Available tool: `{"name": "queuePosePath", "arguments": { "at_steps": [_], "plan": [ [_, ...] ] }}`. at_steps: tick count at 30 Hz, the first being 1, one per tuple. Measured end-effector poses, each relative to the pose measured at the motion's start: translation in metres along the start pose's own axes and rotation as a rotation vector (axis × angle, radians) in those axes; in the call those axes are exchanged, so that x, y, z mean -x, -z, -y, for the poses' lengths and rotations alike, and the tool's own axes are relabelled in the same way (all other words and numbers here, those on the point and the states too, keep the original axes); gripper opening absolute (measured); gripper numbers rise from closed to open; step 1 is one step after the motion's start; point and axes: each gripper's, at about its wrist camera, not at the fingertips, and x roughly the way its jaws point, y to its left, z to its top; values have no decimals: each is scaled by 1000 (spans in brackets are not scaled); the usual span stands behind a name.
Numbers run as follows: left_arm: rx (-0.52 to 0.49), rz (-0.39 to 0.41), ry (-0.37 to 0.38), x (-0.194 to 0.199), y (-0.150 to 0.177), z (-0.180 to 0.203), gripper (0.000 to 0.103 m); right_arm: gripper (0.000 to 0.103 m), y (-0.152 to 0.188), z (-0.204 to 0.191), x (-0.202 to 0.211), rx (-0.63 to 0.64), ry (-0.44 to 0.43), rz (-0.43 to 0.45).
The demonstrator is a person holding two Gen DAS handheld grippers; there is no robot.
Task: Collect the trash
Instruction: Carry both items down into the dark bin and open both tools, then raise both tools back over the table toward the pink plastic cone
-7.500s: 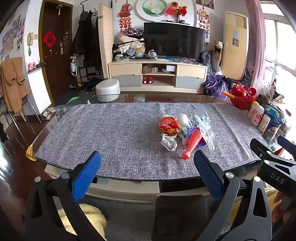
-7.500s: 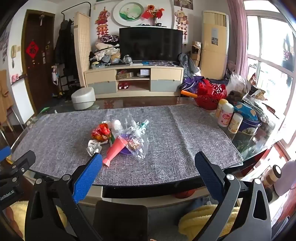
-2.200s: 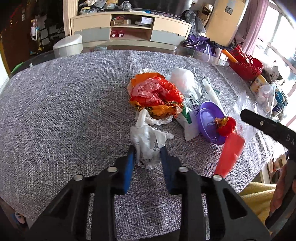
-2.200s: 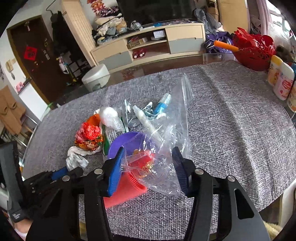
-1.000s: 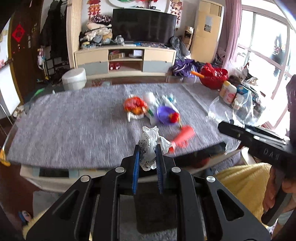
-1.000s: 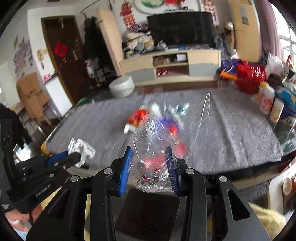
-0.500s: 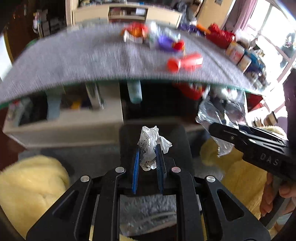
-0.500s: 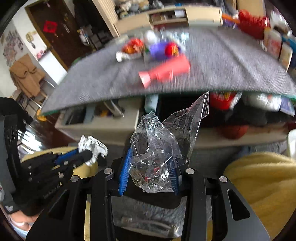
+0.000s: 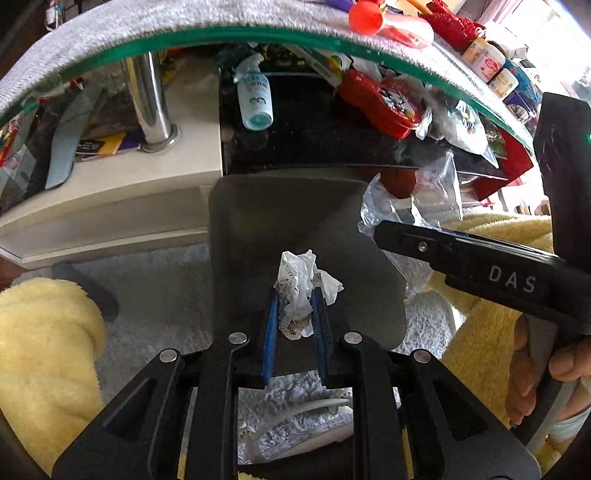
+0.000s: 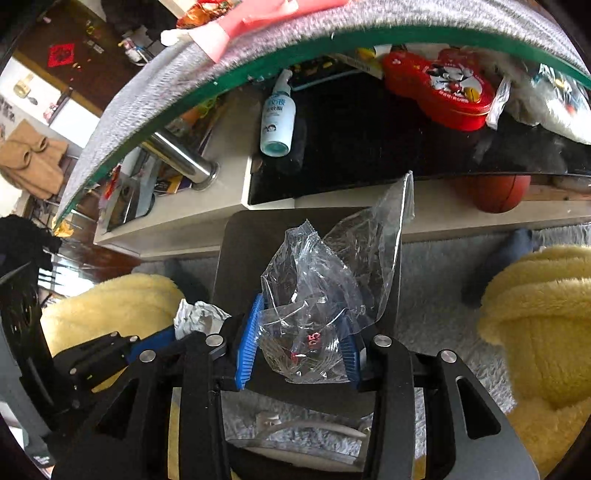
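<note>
Two grippers were logged, both below the table edge and over a dark bin (image 9: 258, 221). We recorded the left gripper (image 9: 294, 314) clamped on a crumpled white wrapper (image 9: 299, 291) — its blue pads (image 9: 270, 332) pressed to either side, the wad sticking up above them. In the right wrist view the same wrapper (image 10: 197, 317) showed at the left, just beside the bin's rim. We recorded the right gripper (image 10: 297, 349) closed on a clear plastic bag (image 10: 325, 280), held between its blue pads (image 10: 249, 339); the bag stood up loose and creased, with a small red mark low inside it. From the left wrist view the bag (image 9: 406, 218) hung at the bin's right edge, behind the right gripper's black arm.

Beyond the bin we noted pale shag carpet (image 9: 155, 280) and yellow fleece (image 10: 535, 317) on both sides. Further out — a glass table edge (image 10: 406, 31) under a grey cloth (image 9: 147, 18), with a red cone-shaped item (image 9: 388, 22) lying on top. On the shelf beneath we listed a white spray bottle (image 10: 277, 114), a red tin (image 10: 443, 88), a chrome leg (image 9: 147, 99) and an orange ball (image 10: 498, 194).
</note>
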Motion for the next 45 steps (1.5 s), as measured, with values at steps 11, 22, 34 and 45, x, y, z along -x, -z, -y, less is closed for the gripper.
{"name": "queuePosePath", "arguments": {
  "at_steps": [11, 22, 34, 45],
  "plan": [
    [-7, -9, 2, -7, -3, -2, 51, 67, -10, 3, 0, -18, 19, 15],
    [-2, 15, -16, 0, -6, -6, 75, 89, -16, 8, 13, -41, 10, 59],
    [-5, 117, -75, 40, -21, -16, 81, 89, -29, -2, 57, 2, 78, 184],
    [-35, 244, -115, 88, -55, -19, 85, 89, -86, -22, 92, 5, 14, 300]
  ]
}}
